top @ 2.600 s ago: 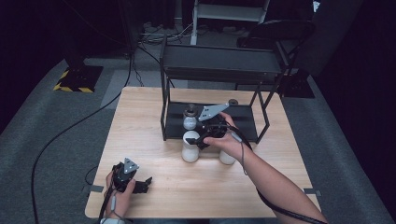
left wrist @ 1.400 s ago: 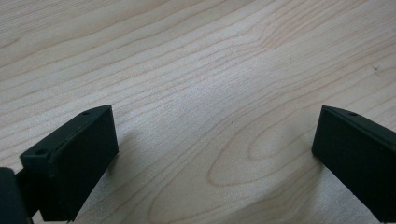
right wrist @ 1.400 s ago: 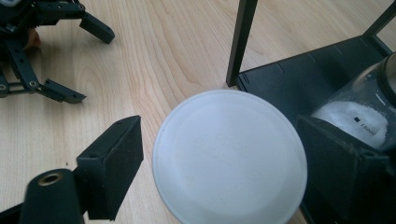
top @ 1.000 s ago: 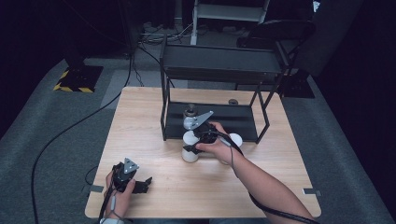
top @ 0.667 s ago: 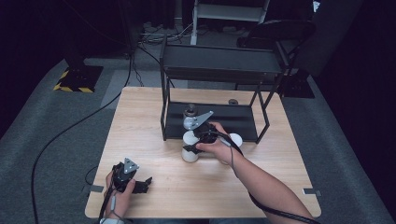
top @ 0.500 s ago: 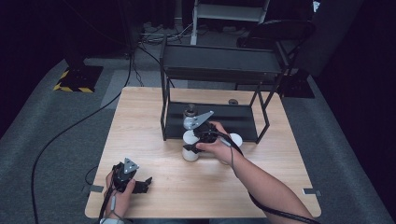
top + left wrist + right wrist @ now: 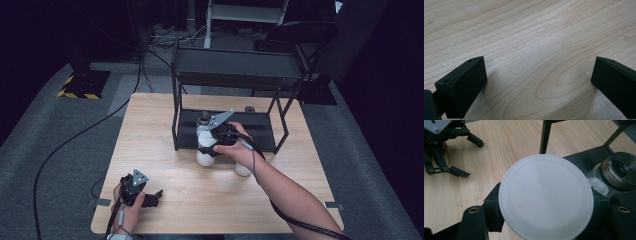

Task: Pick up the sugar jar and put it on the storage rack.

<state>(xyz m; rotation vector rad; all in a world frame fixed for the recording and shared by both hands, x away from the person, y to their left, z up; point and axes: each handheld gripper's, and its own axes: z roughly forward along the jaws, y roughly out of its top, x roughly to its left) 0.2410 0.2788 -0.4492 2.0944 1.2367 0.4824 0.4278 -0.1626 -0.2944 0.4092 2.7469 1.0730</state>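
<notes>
White jar between jaws — right hand-held gripper clamped on it (lid up).

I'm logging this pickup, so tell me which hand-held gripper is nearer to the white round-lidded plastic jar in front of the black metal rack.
Right. The right hand-held gripper is clamped on the white round-lidded plastic jar; the left hand-held gripper rests far off, open, near the table's front edge.

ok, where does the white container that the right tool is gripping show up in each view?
High view: the white container sits mid-table at the rack's front edge, in the right tool.
Left gripper view: not in it.
Right gripper view: its round white lid is at centre, between the jaws.
Shared landmark: the black rack.
</notes>
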